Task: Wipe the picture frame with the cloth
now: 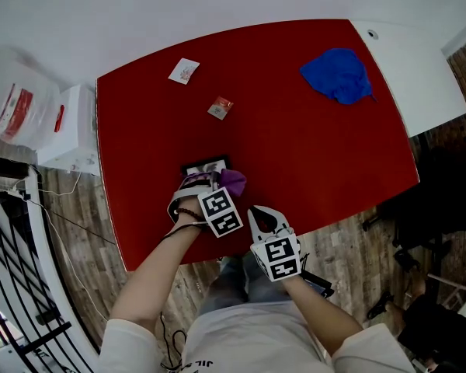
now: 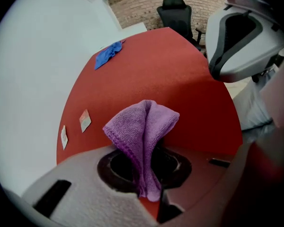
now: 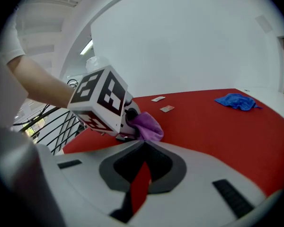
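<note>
Picture frame lies flat on the red table, just ahead of the left claw, whose jaws are clamped on a purple cloth that bunches out past them. The right claw, just beside the left one, is pinched narrow with nothing between its jaws.

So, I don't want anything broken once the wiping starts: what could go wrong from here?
The picture frame sits close to the near edge of the red table, and the right hand-held gripper, shut and empty, isn't steadying it: a wiping push could slide it off. The left hand-held gripper pinches only a narrow fold of the purple cloth, which might pull out.
</note>
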A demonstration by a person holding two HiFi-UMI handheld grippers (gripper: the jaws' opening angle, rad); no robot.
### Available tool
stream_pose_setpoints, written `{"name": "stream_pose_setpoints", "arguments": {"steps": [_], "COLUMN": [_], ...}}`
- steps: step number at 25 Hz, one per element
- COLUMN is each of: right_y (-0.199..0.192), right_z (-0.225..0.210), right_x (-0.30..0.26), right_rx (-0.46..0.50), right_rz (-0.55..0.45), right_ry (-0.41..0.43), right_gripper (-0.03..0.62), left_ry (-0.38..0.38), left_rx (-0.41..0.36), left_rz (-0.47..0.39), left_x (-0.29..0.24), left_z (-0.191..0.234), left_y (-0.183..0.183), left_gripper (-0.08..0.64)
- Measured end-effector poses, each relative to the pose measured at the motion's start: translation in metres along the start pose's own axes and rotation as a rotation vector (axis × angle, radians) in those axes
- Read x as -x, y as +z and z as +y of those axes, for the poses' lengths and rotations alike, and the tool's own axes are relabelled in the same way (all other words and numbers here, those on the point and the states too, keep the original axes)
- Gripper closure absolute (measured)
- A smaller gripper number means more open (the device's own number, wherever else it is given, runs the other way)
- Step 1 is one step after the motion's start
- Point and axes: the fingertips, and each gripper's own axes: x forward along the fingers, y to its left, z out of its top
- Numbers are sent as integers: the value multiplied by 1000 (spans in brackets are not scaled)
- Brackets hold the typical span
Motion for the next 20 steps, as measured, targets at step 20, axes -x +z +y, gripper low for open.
{"name": "stream_pose_setpoints", "arguments": {"steps": [20], "right_y": [44], "right_z": [54], "right_x": [48], "right_rx": [65], "right_rz": [-9], "right_ry": [73], "right_gripper": [588], "left_ry": [217], "left_rx": [1103], "left_rz": [-535], "left_x": [204], "left_z": [-47], "left_y": [-42], "left_gripper": [497]}}
